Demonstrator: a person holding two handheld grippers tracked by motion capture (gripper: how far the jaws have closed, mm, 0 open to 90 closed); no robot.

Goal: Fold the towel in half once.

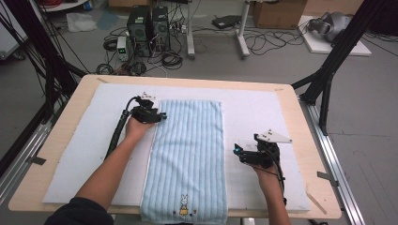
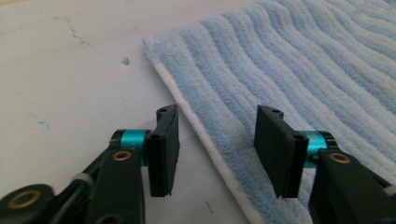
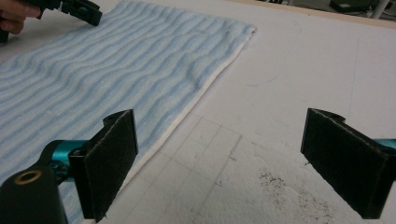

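Towel near end cut off by frame btm.

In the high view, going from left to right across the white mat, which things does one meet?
Left tool at the towel's far left edge → blue striped towel → bare strip of white mat → right tool, apart from the towel.

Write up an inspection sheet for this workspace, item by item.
Surface: wooden table under a white mat, marked and speckled.
Job's things: blue striped towel lying flat, near end over the table edge.
Clutter: nothing seen.
Grippers: left gripper open, straddling the towel's hem; right gripper open, over the bare mat.
Cables: one trails from each gripper.
Surroundings: computer towers, loose cables on the floor, cardboard box.
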